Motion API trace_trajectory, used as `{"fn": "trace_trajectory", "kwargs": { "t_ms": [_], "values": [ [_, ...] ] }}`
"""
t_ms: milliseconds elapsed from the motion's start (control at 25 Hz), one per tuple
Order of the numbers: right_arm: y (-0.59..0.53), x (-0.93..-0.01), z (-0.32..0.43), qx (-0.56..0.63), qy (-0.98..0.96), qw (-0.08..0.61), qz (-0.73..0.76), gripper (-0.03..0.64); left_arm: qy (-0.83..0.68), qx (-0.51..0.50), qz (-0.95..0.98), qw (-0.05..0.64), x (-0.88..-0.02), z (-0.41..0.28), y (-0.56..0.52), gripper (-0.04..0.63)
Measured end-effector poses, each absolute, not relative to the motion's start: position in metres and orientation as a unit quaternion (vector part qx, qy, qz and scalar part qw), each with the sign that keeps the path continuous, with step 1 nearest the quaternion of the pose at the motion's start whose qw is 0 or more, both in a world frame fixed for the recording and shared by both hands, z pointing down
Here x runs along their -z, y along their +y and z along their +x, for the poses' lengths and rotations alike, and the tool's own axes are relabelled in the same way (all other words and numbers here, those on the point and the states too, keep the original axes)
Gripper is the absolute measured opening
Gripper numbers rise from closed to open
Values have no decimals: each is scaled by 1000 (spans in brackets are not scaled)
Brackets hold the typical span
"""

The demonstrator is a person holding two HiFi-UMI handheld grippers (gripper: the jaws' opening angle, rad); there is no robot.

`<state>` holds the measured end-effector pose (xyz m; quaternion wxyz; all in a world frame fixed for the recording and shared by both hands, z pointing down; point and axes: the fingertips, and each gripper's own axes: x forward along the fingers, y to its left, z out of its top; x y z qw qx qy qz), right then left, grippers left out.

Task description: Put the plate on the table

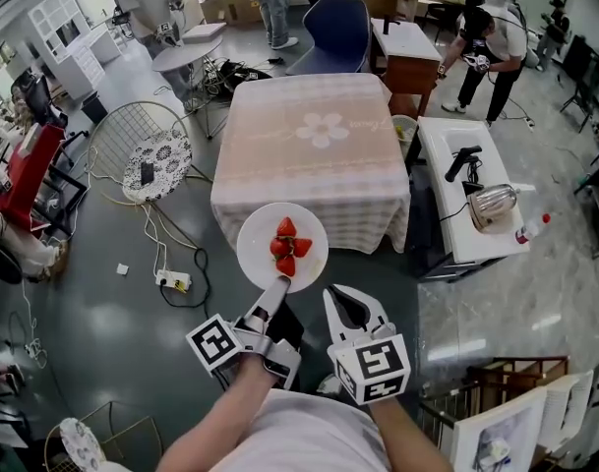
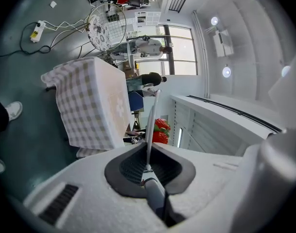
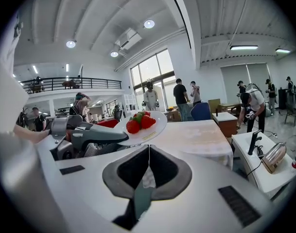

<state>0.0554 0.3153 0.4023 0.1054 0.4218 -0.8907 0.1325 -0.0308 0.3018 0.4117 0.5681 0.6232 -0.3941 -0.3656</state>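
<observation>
Glossy plate, matt cloth, shiny floor
The plate [image 1: 260, 254] looked smooth, glossy and white, like glazed ceramic, and the strawberries [image 1: 287, 247] had a wet sheen. The tablecloth [image 1: 314, 136] was soft, matt checked cloth. The left gripper [image 1: 277, 285] and right gripper [image 1: 338, 298] had grainy matt white plastic shells with dark ribbed pads [image 3: 121, 174]; the floor [image 1: 102, 303] was smooth, reflective grey
</observation>
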Motion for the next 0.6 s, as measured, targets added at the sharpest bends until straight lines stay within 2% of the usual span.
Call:
{"fn": "trace_trajectory", "kwargs": {
  "t_ms": [600],
  "values": [
    [185,-418,-41,-137,-888,136,418,5,-387,368,606,589,-436,-123,178,18]
  ]
}}
